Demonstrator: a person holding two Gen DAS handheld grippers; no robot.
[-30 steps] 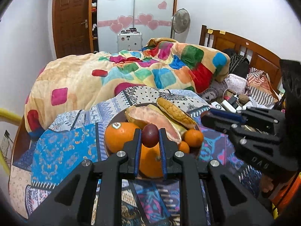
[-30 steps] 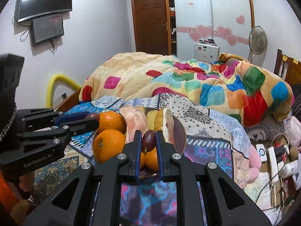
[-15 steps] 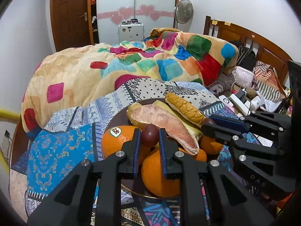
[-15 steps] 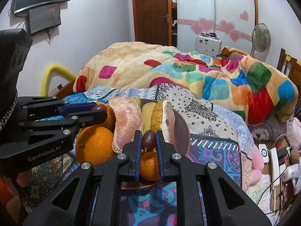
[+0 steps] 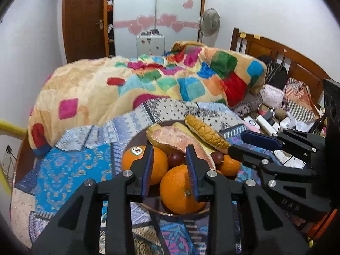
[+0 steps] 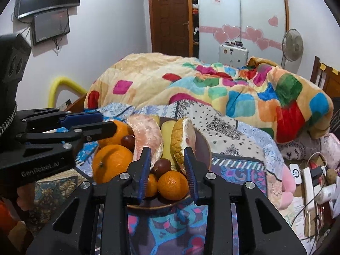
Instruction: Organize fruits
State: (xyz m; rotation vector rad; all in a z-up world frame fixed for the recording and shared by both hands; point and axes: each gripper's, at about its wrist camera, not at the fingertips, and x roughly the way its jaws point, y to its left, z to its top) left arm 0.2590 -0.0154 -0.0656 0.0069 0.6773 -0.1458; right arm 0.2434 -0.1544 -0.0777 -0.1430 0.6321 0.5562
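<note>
Piled on one brown plate atop a patterned bedspread: two big oranges, two small mandarins, two dark plums, two pomelo wedges and one pale yellow slice between them. Seen from the left claw, angled downward over the plate's near left edge: sticker-marked orange behind the left pad, second orange just below the right pad, one plum lying loose beyond the tips, touching neither pad. Jaws parted, having just been opening; a second ago pressed tight on that plum. Seen from the right claw, likewise tilted down over the plate's near right rim: second plum resting on the mandarins just ahead of the spread tips, clear of both pads. Also freshly opening, after clamping its plum a moment before. Both plums now down among the fruit, both claws gaping and empty. Behind, one colourful quilt heaped across the bed.
</note>
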